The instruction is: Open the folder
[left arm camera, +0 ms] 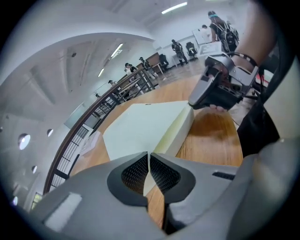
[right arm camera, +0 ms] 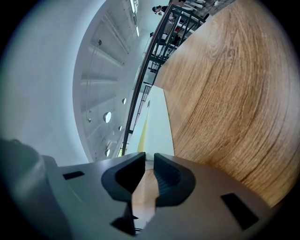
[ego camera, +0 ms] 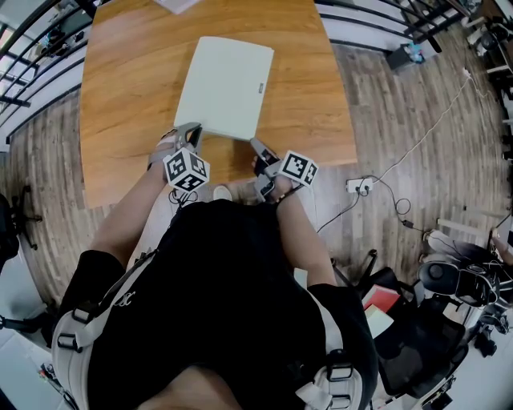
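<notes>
A thick pale green folder lies closed on the wooden table. My left gripper is at its near left corner. In the left gripper view the jaws are shut on the thin edge of the folder's cover. My right gripper is at the near right corner, rolled onto its side. Its jaws stand narrowly apart, with the end of the folder running in between them. The left gripper view shows the right gripper touching that corner.
A loose sheet of paper lies at the table's far edge. A power strip with cables lies on the floor to the right, beside chairs and bags. A railing runs behind the table, and people stand far off.
</notes>
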Motion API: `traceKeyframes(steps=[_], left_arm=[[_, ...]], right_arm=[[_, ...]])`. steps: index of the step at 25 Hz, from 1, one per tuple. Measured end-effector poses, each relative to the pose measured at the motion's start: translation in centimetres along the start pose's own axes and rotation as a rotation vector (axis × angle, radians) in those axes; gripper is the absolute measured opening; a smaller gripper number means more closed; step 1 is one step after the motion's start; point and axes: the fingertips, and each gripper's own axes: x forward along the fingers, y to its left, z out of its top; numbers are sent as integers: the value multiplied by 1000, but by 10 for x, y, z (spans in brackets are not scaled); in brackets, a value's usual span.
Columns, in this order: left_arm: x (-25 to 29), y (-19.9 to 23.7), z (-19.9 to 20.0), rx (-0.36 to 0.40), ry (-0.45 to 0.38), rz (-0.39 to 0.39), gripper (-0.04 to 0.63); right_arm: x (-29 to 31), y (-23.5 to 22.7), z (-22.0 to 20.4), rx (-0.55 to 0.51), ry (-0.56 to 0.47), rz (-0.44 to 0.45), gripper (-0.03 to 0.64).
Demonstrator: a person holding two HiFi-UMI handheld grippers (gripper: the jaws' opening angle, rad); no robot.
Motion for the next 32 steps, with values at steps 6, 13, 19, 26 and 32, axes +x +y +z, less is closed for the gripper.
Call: traceKeyframes(steps=[6, 13, 19, 26, 32], left_arm=[[-8, 28, 5, -244, -50, 29, 9], [-30, 64, -5, -504, -138, 95, 6], [-49, 112, -63, -922, -139, 174, 3], [-38, 117, -126, -1269, -107, 153, 3], [-27, 111, -167, -1412, -61, 154, 3]], right_arm=[[2, 2, 1, -7, 5, -3, 61], [3, 1, 4, -21, 5, -11, 61], [2, 0, 6, -27, 2, -16, 58], [1, 1, 4, -36, 19, -29, 51], [-1, -1, 8, -24, 11, -43, 46]])
